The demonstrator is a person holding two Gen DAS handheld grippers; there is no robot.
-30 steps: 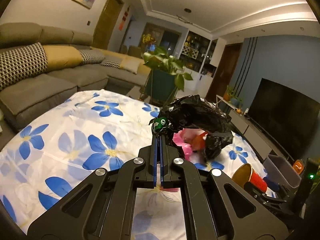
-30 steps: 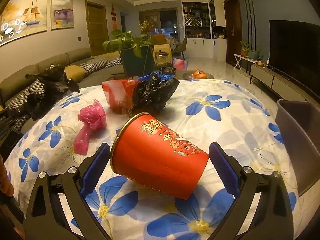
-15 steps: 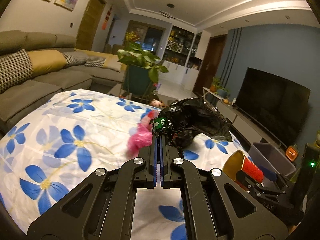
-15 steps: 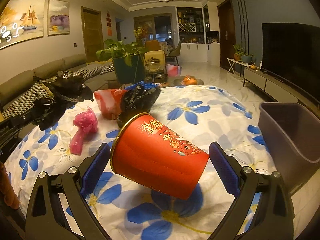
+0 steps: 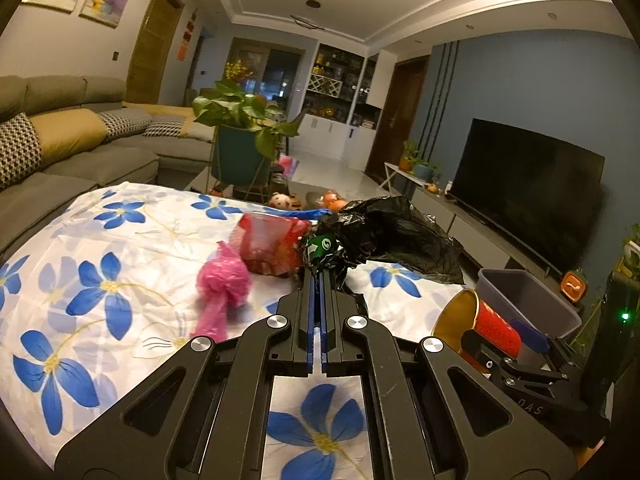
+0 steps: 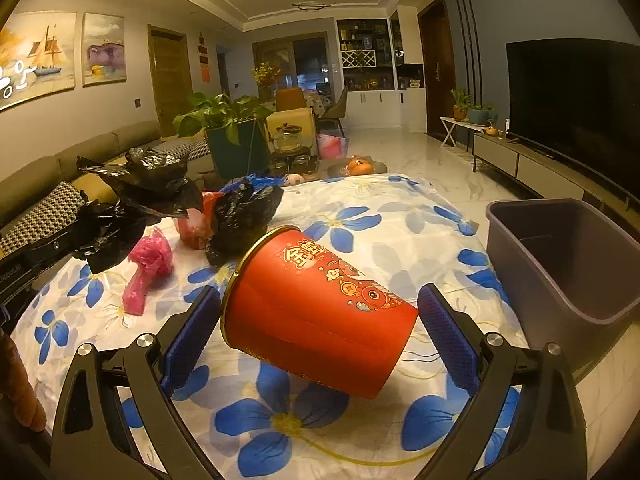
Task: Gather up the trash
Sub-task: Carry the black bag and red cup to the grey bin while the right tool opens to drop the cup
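Two pieces of trash are in our grippers. Our left gripper [image 5: 319, 276] has its jaws pressed together on a crumpled black bag [image 5: 396, 236], which billows from the tips toward two o'clock, above the table [image 5: 100, 264]. Our right gripper [image 6: 320, 320] holds a red cup [image 6: 316, 316] on its side across wide-spread jaws, its gold rim against the left pad [image 6: 192, 332] and its base toward the right pad [image 6: 448, 340]; whether that pad touches the base we cannot tell. In the right wrist view the held bag hangs at ten o'clock from the cup. Just past the cup, at eleven o'clock, a second black bag [image 6: 244, 216] lies on the flowered cloth with a red bag [image 6: 192, 228] touching its left side. A pink bag [image 6: 148, 268] lies near them, toward nine o'clock. At three o'clock from the cup, a grey bin [image 6: 560, 264] stands beside the table edge. Beyond, at twelve o'clock, is a plant [image 6: 224, 120]; a sofa [image 5: 80, 148] lines the left wall and a TV [image 6: 576, 104] the right.
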